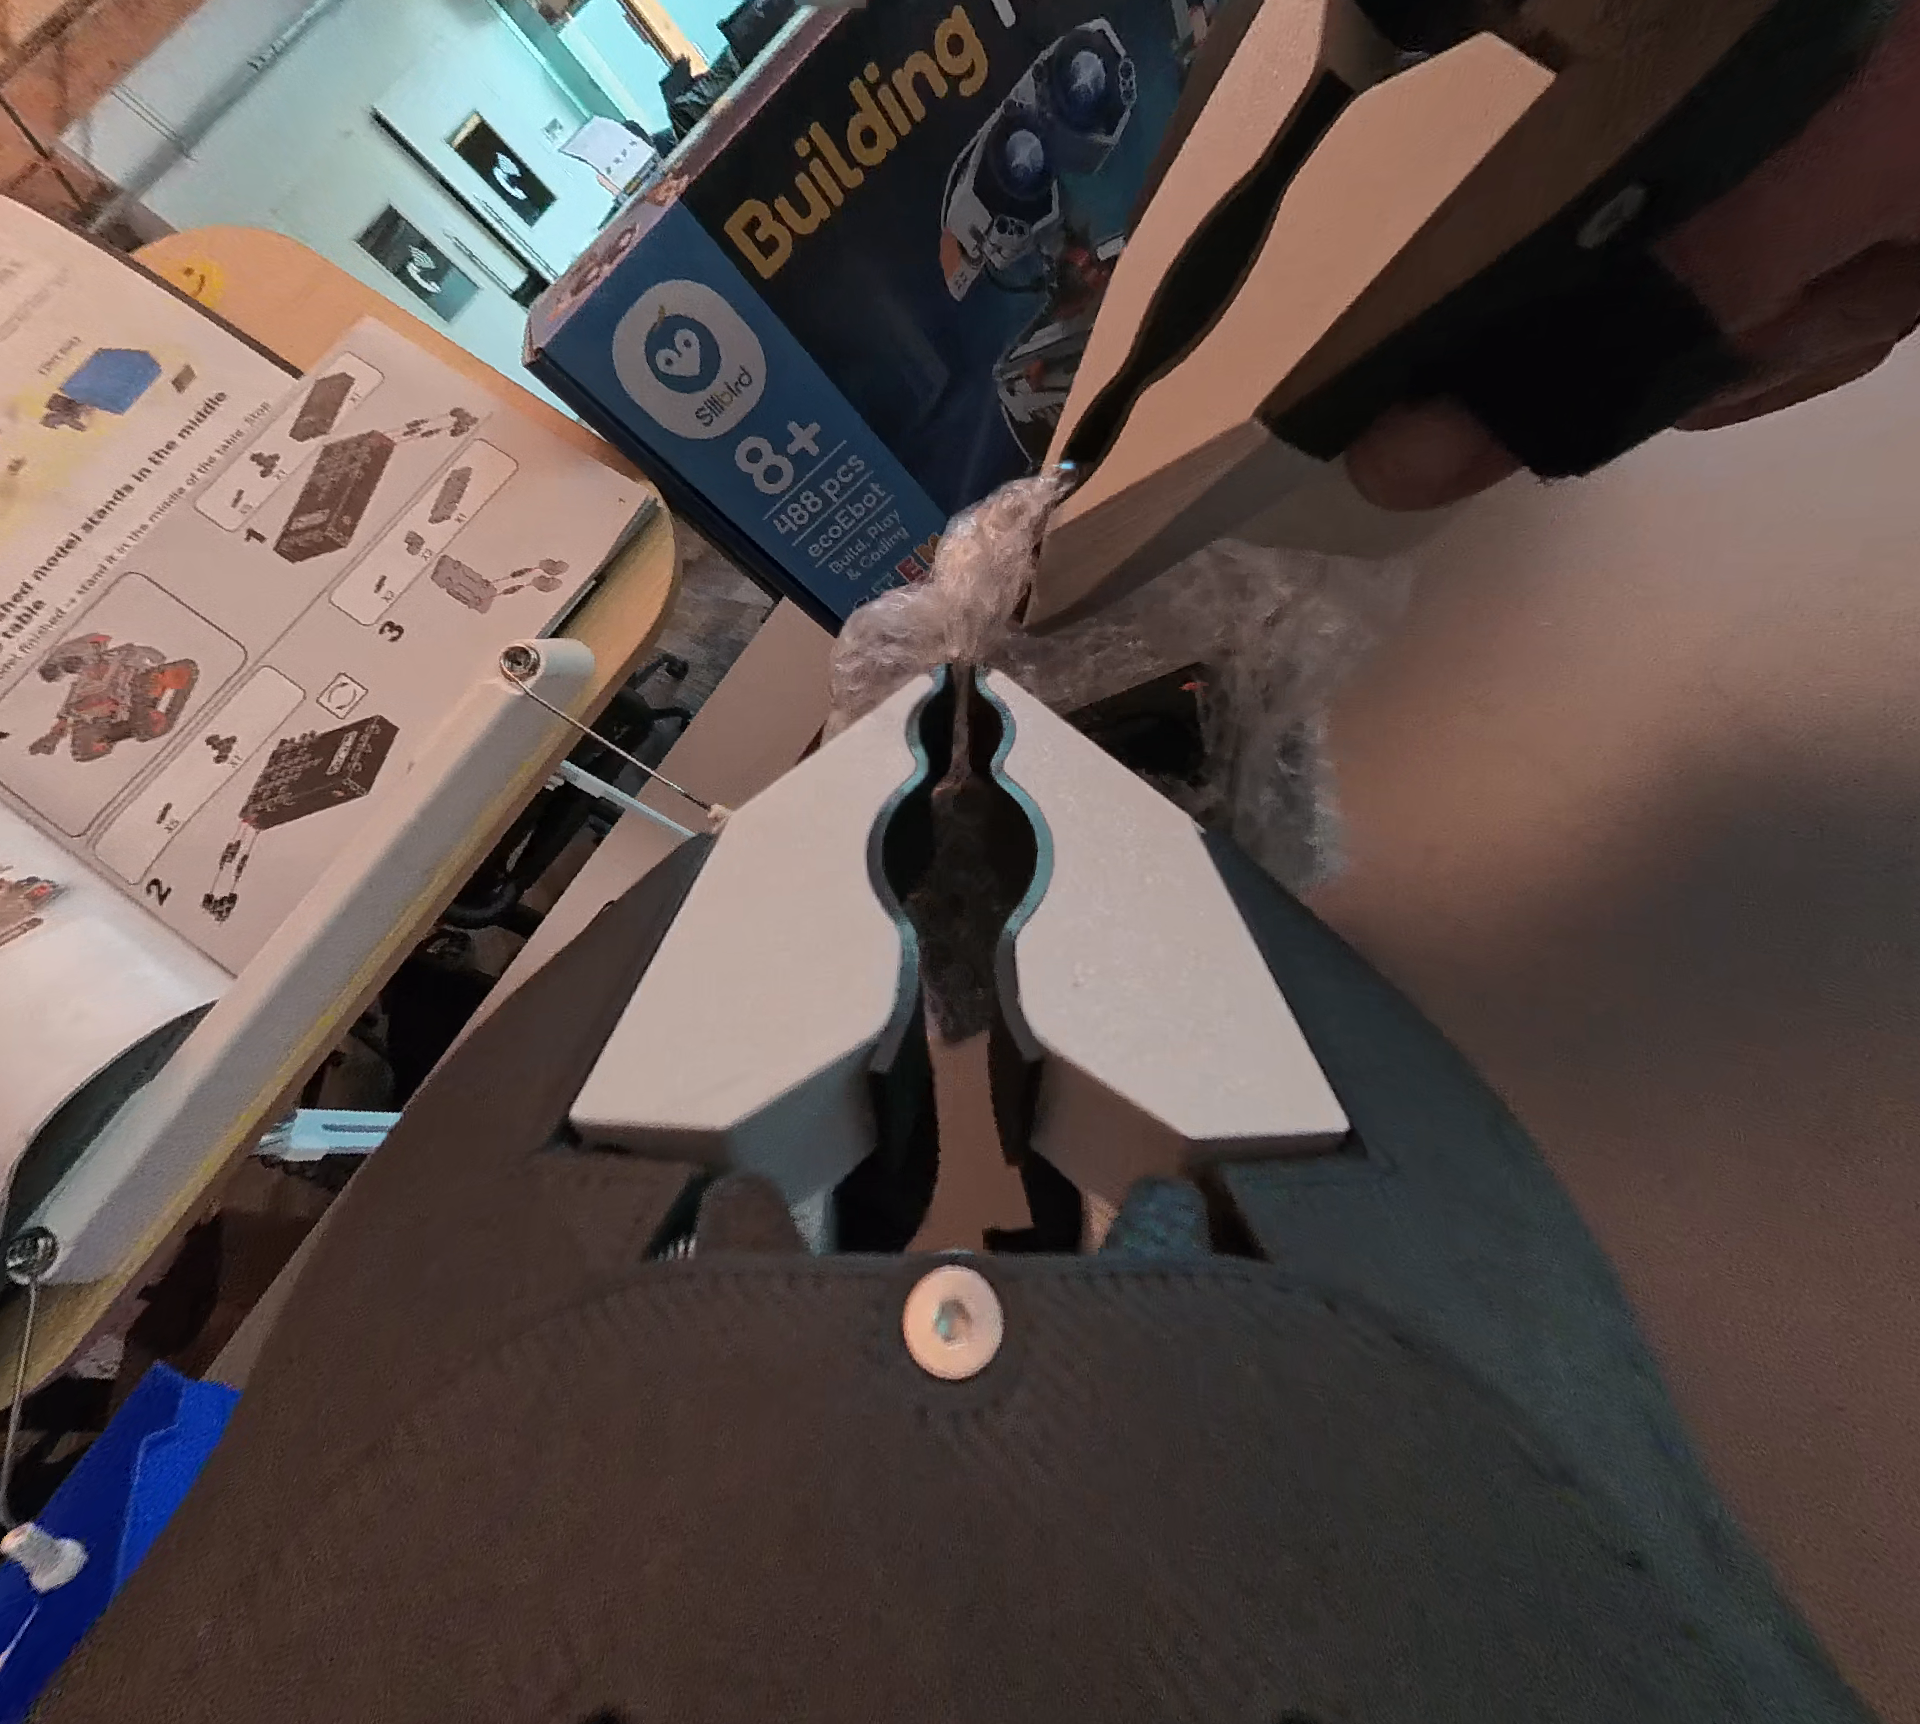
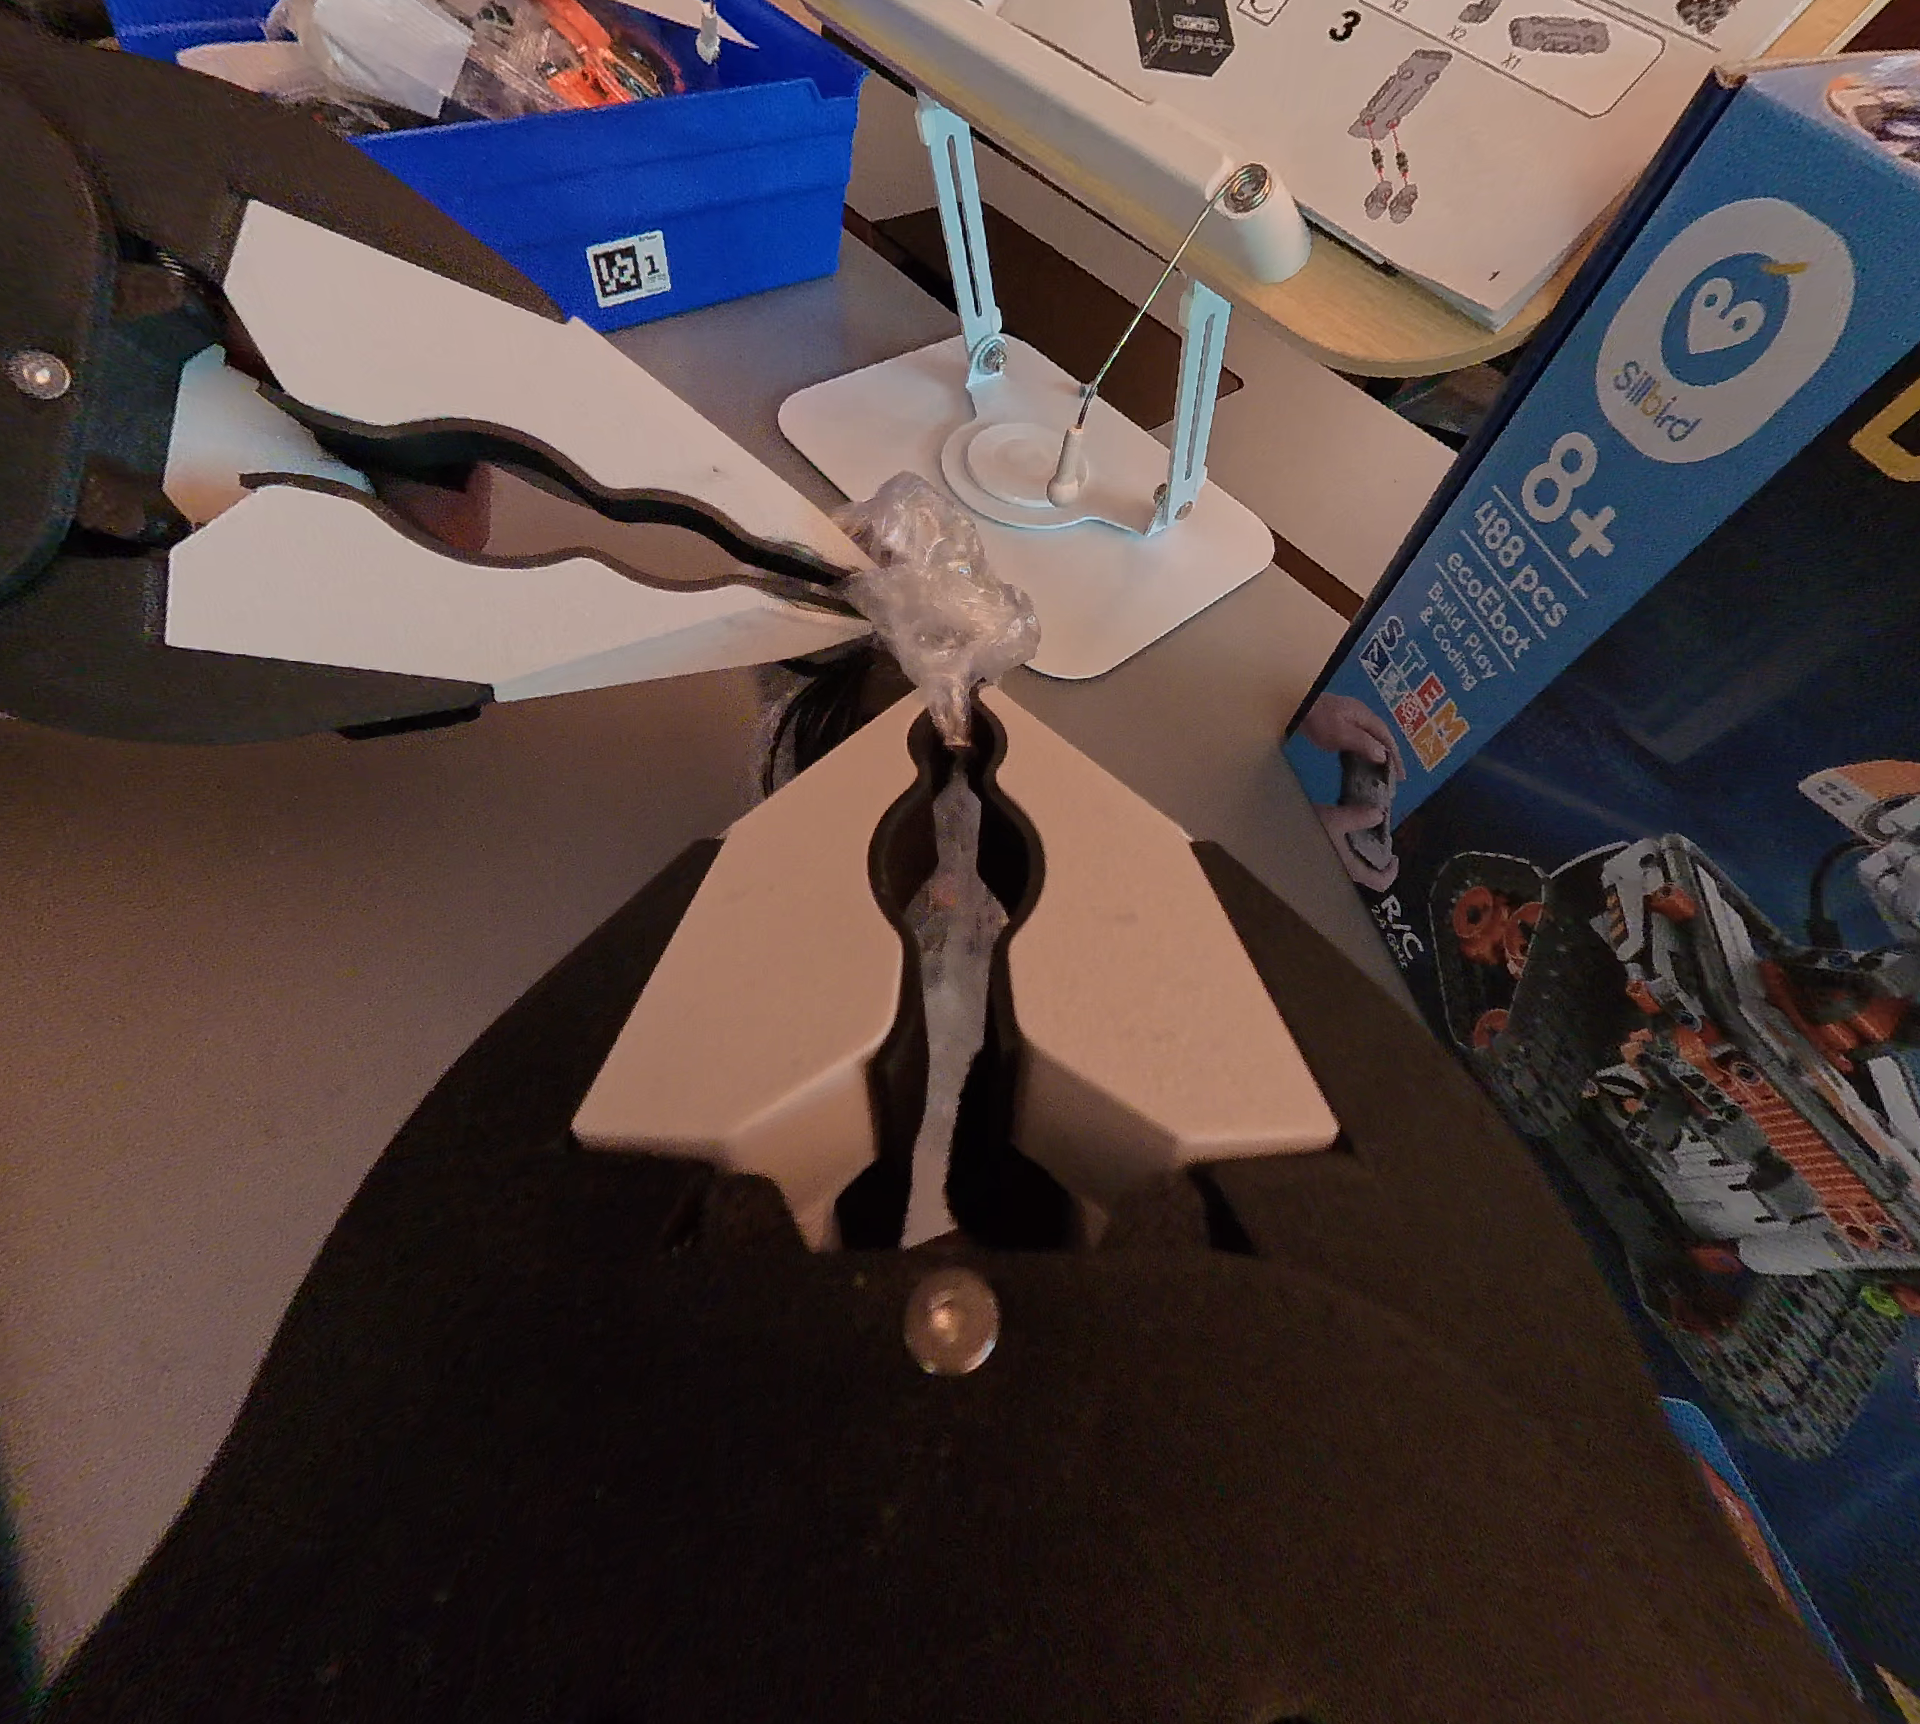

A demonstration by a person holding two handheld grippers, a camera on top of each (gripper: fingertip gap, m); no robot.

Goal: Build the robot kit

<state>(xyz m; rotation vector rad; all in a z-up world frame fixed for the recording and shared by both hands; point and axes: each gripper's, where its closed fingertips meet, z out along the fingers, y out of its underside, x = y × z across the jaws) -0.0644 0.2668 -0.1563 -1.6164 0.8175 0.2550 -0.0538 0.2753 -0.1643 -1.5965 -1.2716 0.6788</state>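
Observation:
A small clear plastic bag [image 1: 940,578] is pinched and crumpled between both grippers. My left gripper [image 1: 961,682] is shut on one bit of its film. My right gripper [image 1: 1055,485] comes in from the upper right, held by a gloved hand [image 1: 1662,344], and is shut on the film just beside it. In the right wrist view my right gripper [image 2: 956,724] grips the bag [image 2: 951,578] from below, and the left gripper [image 2: 847,594] grips it from the left. Dark pieces [image 1: 1143,724] show in the bag below the fingers, above the grey table [image 2: 312,895].
A blue toy box [image 2: 1662,635] stands at the right, close to the grippers. An open instruction booklet [image 2: 1455,12] rests on a white stand [image 2: 1039,448] behind them. A blue bin [image 2: 675,168] with bagged parts sits at the back left. Left and right tips are no more than a few centimetres apart.

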